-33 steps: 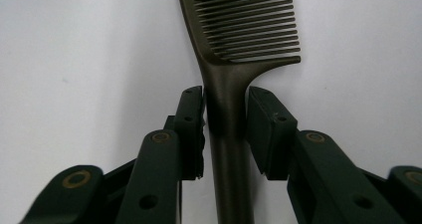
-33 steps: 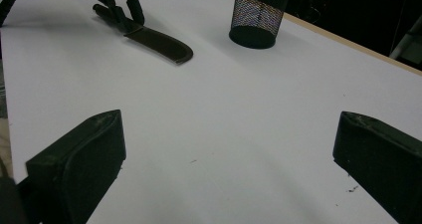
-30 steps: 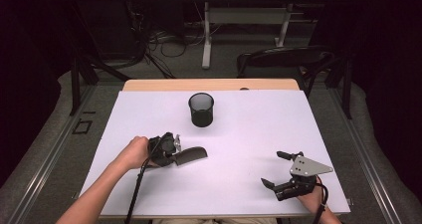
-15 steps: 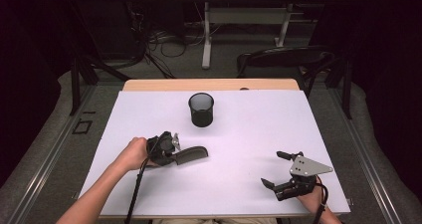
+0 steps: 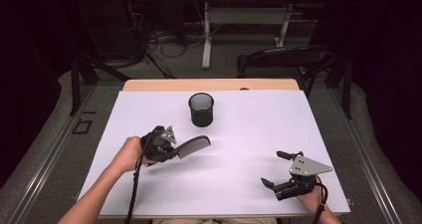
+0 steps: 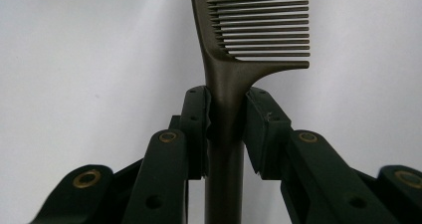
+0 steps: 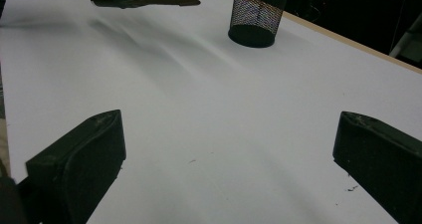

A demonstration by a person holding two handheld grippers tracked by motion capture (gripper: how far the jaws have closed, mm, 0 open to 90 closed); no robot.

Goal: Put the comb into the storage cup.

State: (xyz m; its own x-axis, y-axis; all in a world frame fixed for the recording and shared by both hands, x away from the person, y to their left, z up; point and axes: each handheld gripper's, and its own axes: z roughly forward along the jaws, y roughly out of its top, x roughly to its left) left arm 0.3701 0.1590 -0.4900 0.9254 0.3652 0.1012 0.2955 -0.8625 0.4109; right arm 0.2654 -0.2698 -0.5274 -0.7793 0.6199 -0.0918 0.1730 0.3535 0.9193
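Observation:
A dark comb (image 5: 194, 146) hangs just above the white table, its handle clamped in my left gripper (image 5: 171, 152). In the left gripper view the two jaws press on the comb's handle (image 6: 225, 92) and the teeth point to the right. A black mesh cup (image 5: 201, 109) stands upright behind the comb, near the table's middle back. My right gripper (image 5: 278, 170) rests at the front right, wide open with nothing between its fingers (image 7: 79, 157). The right gripper view shows the comb (image 7: 149, 1) at top left and the mesh cup (image 7: 256, 16) at top centre.
The white sheet (image 5: 239, 149) covers the table, with a wooden strip (image 5: 209, 84) bare along the far edge. A dark chair (image 5: 283, 57) and a desk frame with cables stand on the floor behind.
My left gripper has lifted the comb off the table and tilted its toothed end up toward the cup. The right gripper has stayed put.

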